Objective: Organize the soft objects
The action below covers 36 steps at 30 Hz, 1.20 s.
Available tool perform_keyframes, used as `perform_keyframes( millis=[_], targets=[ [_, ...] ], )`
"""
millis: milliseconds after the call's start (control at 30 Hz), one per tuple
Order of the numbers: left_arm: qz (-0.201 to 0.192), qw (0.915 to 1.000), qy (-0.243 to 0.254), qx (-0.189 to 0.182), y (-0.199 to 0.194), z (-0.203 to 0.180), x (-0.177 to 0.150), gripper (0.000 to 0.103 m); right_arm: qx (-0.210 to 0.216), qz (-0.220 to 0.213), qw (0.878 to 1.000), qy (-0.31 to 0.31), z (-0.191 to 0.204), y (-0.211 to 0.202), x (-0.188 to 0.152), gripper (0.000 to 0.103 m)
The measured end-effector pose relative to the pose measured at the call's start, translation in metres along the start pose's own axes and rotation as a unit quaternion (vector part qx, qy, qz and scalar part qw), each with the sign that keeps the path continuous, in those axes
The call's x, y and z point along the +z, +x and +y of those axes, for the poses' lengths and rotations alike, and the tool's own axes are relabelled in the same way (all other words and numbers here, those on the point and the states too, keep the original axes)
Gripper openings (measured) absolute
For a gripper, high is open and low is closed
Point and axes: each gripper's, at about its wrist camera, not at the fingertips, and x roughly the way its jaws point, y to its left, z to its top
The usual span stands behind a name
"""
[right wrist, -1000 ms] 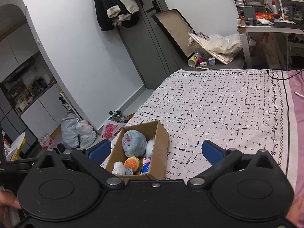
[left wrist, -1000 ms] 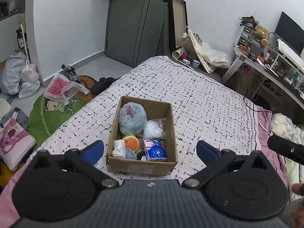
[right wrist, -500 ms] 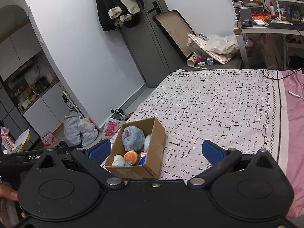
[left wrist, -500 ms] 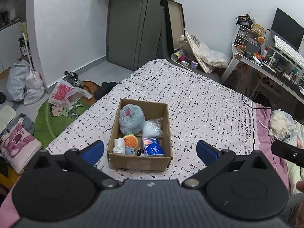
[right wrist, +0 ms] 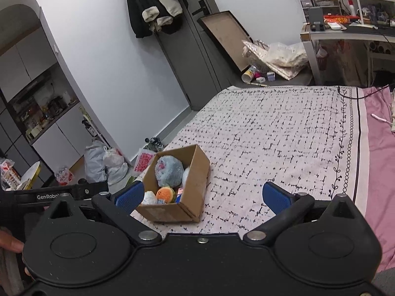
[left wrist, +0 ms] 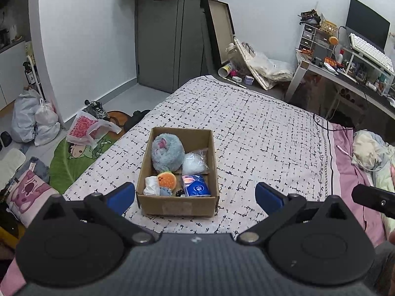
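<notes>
The box [left wrist: 178, 172] sits near the bed's [left wrist: 259, 135] left edge, wide bare quilt to its right. Left tongs [left wrist: 195, 193] and right tongs [right wrist: 201, 194] hover short of it, both spread wide, empty. Soft toys (blue plush [left wrist: 167, 150], burger [left wrist: 167, 179]) lie inside. "GenRobo" shows on the left tool.

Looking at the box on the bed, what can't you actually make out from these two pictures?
- Small dark thing in the cardboard box: too small to identify in the left wrist view; in the right wrist view the box wall hides it.
- Print on the blue tissue pack: too small to read.
- Box floor: covered by the fluffy toy and plastic bag.
</notes>
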Motion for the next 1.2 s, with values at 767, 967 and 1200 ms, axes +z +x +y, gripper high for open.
perform_keyframes(
  millis=[767, 967, 1200],
  targets=[
    [0.015, 0.9999, -0.005, 0.007, 0.007, 0.001, -0.007, 0.103, 0.005, 0.017, 1.000, -0.008, -0.003, 0.005, -0.004, 0.103],
    [0.015, 0.9998, -0.010, 0.007, 0.006, 0.003, -0.009, 0.103, 0.000, 0.022, 1.000, -0.014, 0.000, 0.007, -0.006, 0.103],
    [0.013, 0.9998, -0.016, 0.008, 0.004, 0.010, -0.008, 0.103, -0.004, 0.025, 0.999, -0.025, 0.003, 0.008, -0.006, 0.103]
  ],
)
